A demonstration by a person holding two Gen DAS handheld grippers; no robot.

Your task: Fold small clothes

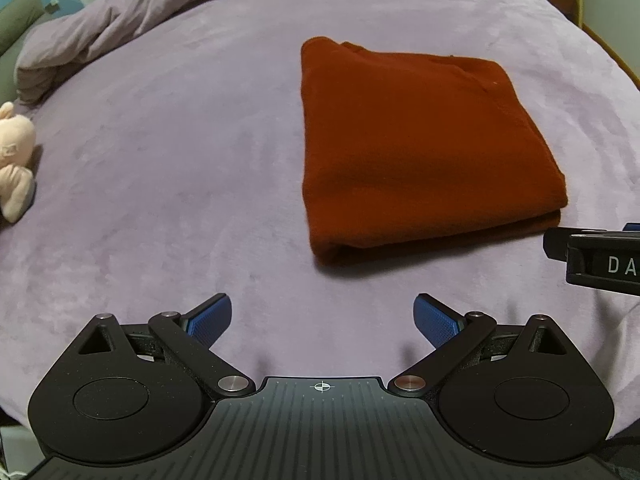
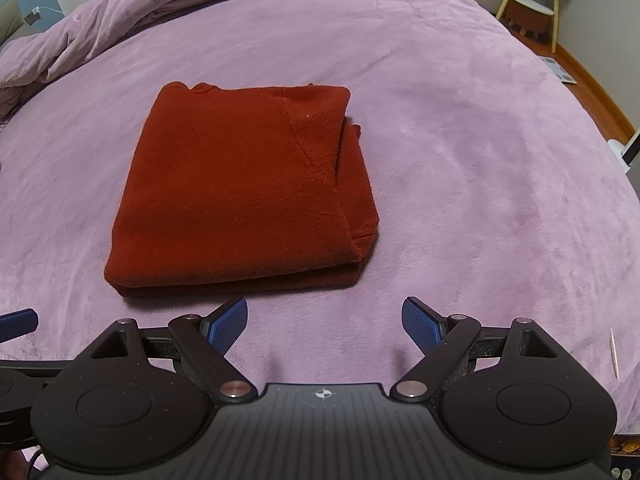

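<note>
A rust-red sweater (image 2: 240,188) lies folded into a thick, roughly square packet on the bed (image 2: 480,160), which is covered by a lilac plush blanket. Its near folded edge is rounded and runs almost parallel to the near edge of the bed; the layers show as a seam along that edge and as a loose stack at its right side, where an inner fold sticks out a little.

Both grippers hang over the near part of the bed, short of the sweater and not touching it. The left gripper (image 1: 322,320) has its jaws spread wide, blue pads facing only bare blanket — the sweater sits ahead and to its right. The right gripper (image 2: 324,322) is likewise wide open with nothing between its pads; the sweater's near edge lies just beyond its left pad, the packet ahead and to the left.

Open blanket surrounds the packet on every side: a broad clear stretch to the right toward the bed's right edge, another to the left. At the far left corner a bunched duvet (image 1: 100,32) is heaped up, well apart from the sweater. A pale plush toy (image 1: 14,160) rests at the left edge. Past the far right corner stands a yellow-legged stool (image 2: 532,4) on a wooden floor.
</note>
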